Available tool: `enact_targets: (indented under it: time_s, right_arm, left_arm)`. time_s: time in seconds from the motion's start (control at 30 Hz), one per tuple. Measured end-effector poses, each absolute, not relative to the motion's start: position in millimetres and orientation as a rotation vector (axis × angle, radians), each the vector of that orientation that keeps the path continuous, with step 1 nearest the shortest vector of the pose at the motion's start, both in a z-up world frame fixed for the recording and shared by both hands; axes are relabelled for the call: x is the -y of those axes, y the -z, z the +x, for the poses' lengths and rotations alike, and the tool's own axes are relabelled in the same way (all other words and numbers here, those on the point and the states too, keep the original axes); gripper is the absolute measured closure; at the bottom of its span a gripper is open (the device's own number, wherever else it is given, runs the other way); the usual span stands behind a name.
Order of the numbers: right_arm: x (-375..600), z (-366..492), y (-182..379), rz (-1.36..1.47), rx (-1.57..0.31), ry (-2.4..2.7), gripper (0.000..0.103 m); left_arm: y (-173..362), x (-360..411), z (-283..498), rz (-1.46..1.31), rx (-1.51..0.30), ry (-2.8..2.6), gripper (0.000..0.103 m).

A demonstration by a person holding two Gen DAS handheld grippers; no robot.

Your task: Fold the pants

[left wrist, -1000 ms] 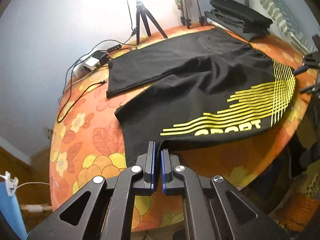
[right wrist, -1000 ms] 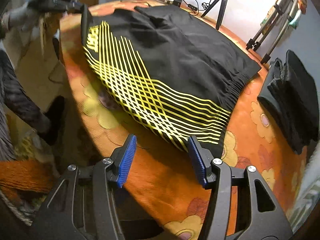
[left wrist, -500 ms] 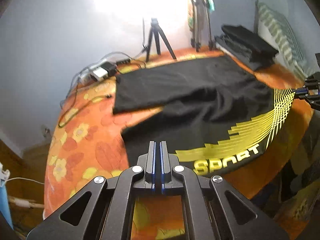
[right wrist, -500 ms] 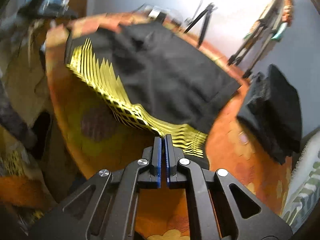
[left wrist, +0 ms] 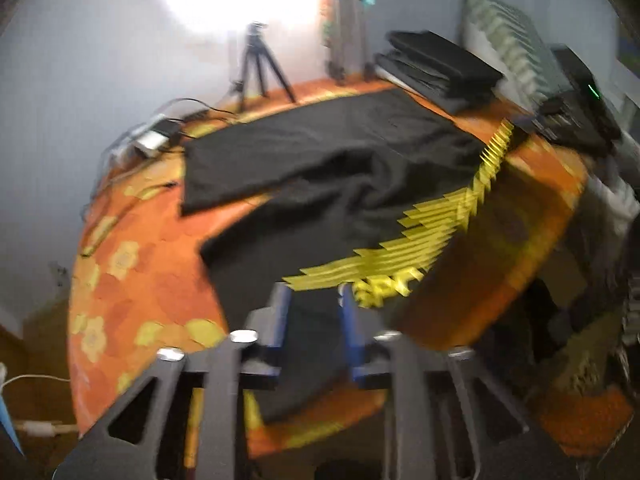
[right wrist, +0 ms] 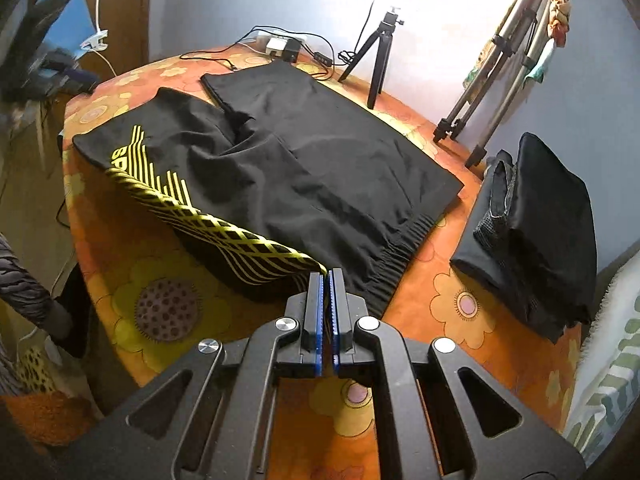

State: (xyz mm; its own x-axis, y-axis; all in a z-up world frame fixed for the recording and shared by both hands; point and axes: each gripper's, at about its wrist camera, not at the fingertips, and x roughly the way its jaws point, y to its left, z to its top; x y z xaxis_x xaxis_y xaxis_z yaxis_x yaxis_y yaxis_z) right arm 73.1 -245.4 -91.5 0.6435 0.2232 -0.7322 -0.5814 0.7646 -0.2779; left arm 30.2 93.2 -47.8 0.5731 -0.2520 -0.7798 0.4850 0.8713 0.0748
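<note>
Clutter rings the black pants (right wrist: 320, 168) spread across the round, orange flowered worktop (right wrist: 472, 320): in the right wrist view a small tripod (right wrist: 378, 56) stands at 12 o'clock just past the far leg, a white adapter with cables (right wrist: 280, 45) lies at 11 o'clock, taller tripod legs (right wrist: 500, 80) rise at 1 o'clock, and a pile of folded dark clothes (right wrist: 548, 232) sits at 3 o'clock, close to the waistband but apart from it. Nothing lies on the pants themselves. The right gripper (right wrist: 327, 280) has its jaws pressed together on the yellow-striped corner by the waistband, which is lifted off the worktop. Only this view shows a blue lamp clipped at 10 o'clock (right wrist: 64, 16) and a striped sleeve (right wrist: 24, 284) at 8 o'clock. The blurred left wrist view adds the hem end: the left gripper (left wrist: 314, 300) has just been opening, its jaws apart with black cloth between them; whether the pads touch it I cannot tell. The right gripper appears there at 2 o'clock (left wrist: 524, 124), at the striped edge.
</note>
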Motion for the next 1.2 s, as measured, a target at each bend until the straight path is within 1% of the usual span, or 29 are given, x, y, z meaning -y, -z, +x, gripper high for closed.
enact_targets:
  time_s: [0.03,0.2,0.4,0.43,0.47,0.53,0.63,0.8,1.0,1.2]
  right_arm:
    - [245,76,90,-0.523,-0.736,-0.48,0.1]
    - [242,89,76,-0.492,-0.704,-0.475,0.1]
    - [237,92,70,-0.488,-0.687,-0.483,0.1]
    - [237,93,70,-0.486,-0.688,-0.484,0.1]
    - [237,92,69,-0.484,-0.689,-0.484,0.1]
    - [239,92,70,-0.484,-0.691,-0.481,0.1]
    - [244,90,72,-0.48,-0.693,-0.471,0.1]
    - [252,87,62,-0.456,-0.671,-0.458,0.1]
    - [249,101,42,-0.445,-0.623,-0.422,0.1]
    - [248,148,35,-0.475,-0.635,-0.363,0.1]
  left_arm:
    - [52,-88,26,0.306,-0.87,0.455,0.061]
    - [84,-63,13,0.467,-0.922,0.447,0.06]
    - [109,-69,27,0.542,-0.949,0.349,0.06]
    - [112,-70,29,0.549,-0.953,0.344,0.059]
    - [110,-74,31,0.527,-0.936,0.346,0.07]
    - [112,-81,38,0.501,-0.945,0.318,0.1]
    - [99,-91,48,0.424,-0.901,0.291,0.101]
    - [50,-111,74,0.32,-0.769,0.248,0.102]
    - [7,-112,123,0.323,-0.667,0.217,0.102]
    - [-11,-106,176,0.33,-0.604,0.207,0.102]
